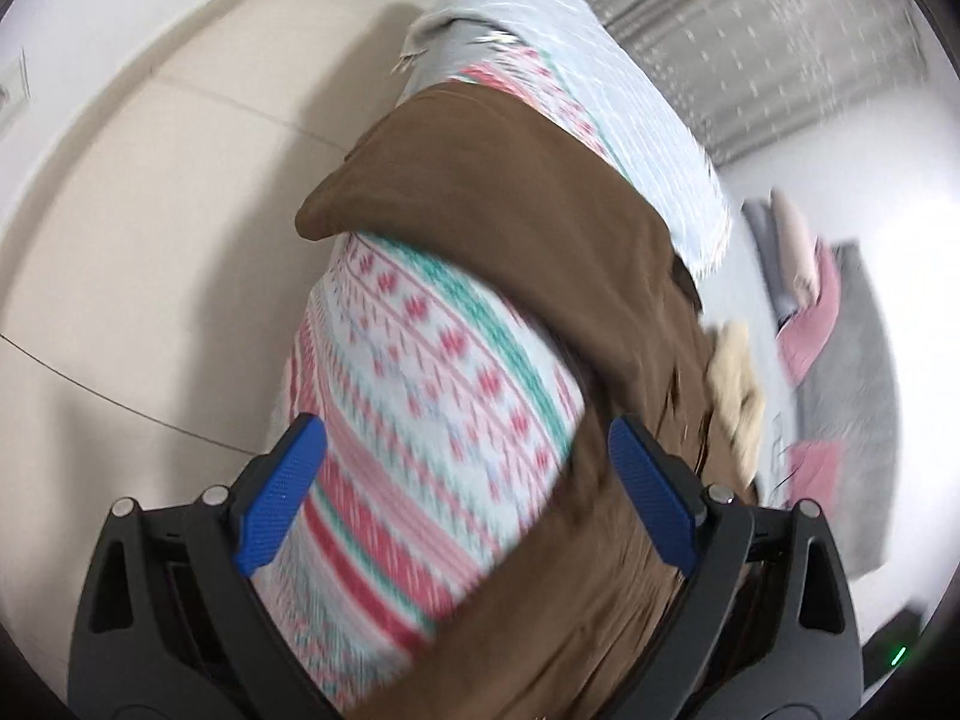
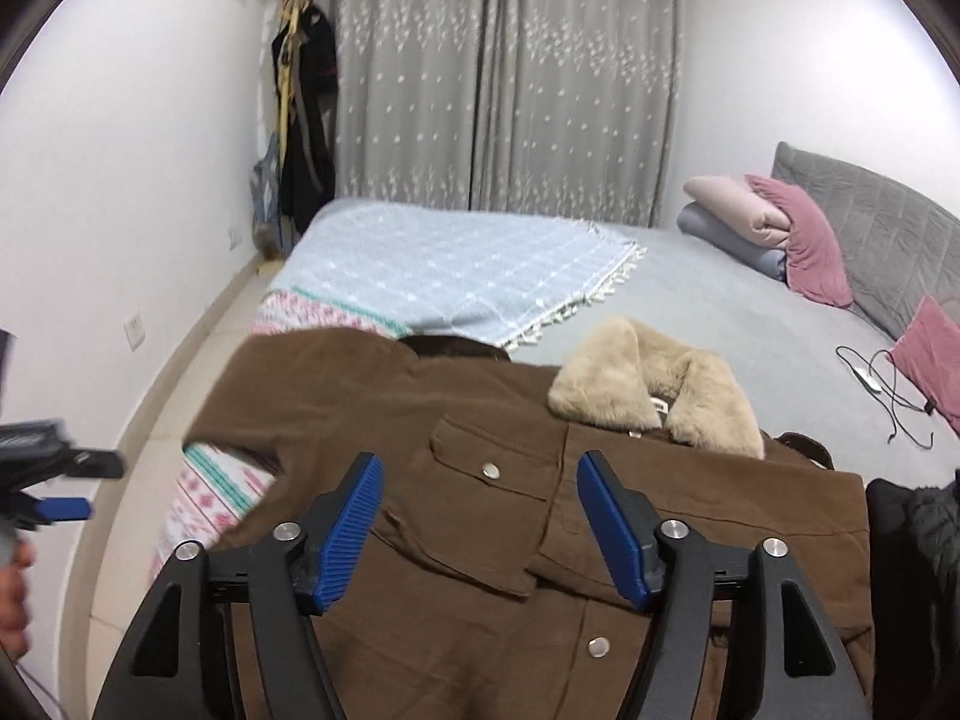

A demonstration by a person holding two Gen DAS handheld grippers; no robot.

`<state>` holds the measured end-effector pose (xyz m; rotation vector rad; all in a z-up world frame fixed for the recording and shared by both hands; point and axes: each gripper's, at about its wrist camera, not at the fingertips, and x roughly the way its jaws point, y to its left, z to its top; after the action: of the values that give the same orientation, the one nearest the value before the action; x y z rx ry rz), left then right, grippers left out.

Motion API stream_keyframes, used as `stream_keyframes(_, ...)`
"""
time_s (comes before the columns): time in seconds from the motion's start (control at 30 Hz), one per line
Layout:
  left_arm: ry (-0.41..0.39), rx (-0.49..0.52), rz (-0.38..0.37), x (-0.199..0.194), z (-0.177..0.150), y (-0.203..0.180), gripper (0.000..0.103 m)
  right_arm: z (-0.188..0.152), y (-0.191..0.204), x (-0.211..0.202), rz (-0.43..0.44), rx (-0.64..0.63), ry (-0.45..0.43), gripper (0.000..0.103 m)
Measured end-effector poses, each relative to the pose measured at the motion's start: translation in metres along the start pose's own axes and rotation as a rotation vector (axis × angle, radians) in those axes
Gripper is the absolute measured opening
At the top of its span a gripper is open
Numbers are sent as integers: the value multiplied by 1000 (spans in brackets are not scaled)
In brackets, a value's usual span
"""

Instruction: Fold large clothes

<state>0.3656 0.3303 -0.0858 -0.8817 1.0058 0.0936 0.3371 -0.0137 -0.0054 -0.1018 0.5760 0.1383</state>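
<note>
A brown jacket (image 2: 480,516) with a beige fur collar (image 2: 654,378) lies front-up on the bed's near end, snaps showing. Its left sleeve hangs over the bed's side onto a pink and teal patterned blanket (image 2: 210,492). My right gripper (image 2: 480,516) is open and empty above the jacket's chest pocket. My left gripper (image 1: 468,480) is open and empty, above the patterned blanket (image 1: 420,396) beside the brown sleeve (image 1: 510,192). The left gripper also shows at the right wrist view's left edge (image 2: 60,486). The left wrist view is blurred.
A light blue fringed throw (image 2: 456,264) covers the bed's far left. Folded quilts (image 2: 732,216) and pink pillows (image 2: 810,240) sit by the grey headboard (image 2: 870,222). A cable (image 2: 888,390) lies on the sheet. Dark clothing (image 2: 912,546) lies at right. Tiled floor (image 1: 150,240) runs along the bed's left.
</note>
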Motion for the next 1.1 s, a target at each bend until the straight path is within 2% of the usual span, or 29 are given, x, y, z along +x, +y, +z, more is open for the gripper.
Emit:
stream_keyframes(0.17, -10, -112, -23, 37, 37, 46, 95, -8, 9, 4, -37, 24, -16, 77)
stream_keyframes(0.27, -8, -185, -23, 58, 55, 69, 95, -20, 14, 17, -53, 30, 5, 80)
stream_keyframes(0.37, -4, -275, -111, 83, 69, 91, 95, -29, 16, 35, -30, 34, 56, 81)
stream_keyframes(0.53, 13, -474, -394, 129, 68, 113, 95, -37, 16, 52, -43, 17, 96, 83)
stream_keyframes(0.67, -4, -514, -467, 151, 68, 112, 95, -39, 8, 57, -53, 38, 113, 83)
stream_keyframes(0.83, -33, -479, -478, 156, 80, 108, 95, -40, 6, 59, -72, 38, 111, 84)
stream_keyframes(0.9, -66, -480, -459, 150, 84, 111, 90, -40, 8, 59, -72, 28, 112, 84)
stream_keyframes(1.0, -80, -494, -456, 152, 87, 117, 75, -41, 12, 59, -69, 20, 111, 84)
stream_keyframes(1.07, -97, -478, -447, 150, 89, 117, 59, -41, 14, 59, -67, 14, 112, 84)
stream_keyframes(1.1, -107, -472, -444, 148, 88, 116, 55, -41, 15, 59, -66, 13, 112, 84)
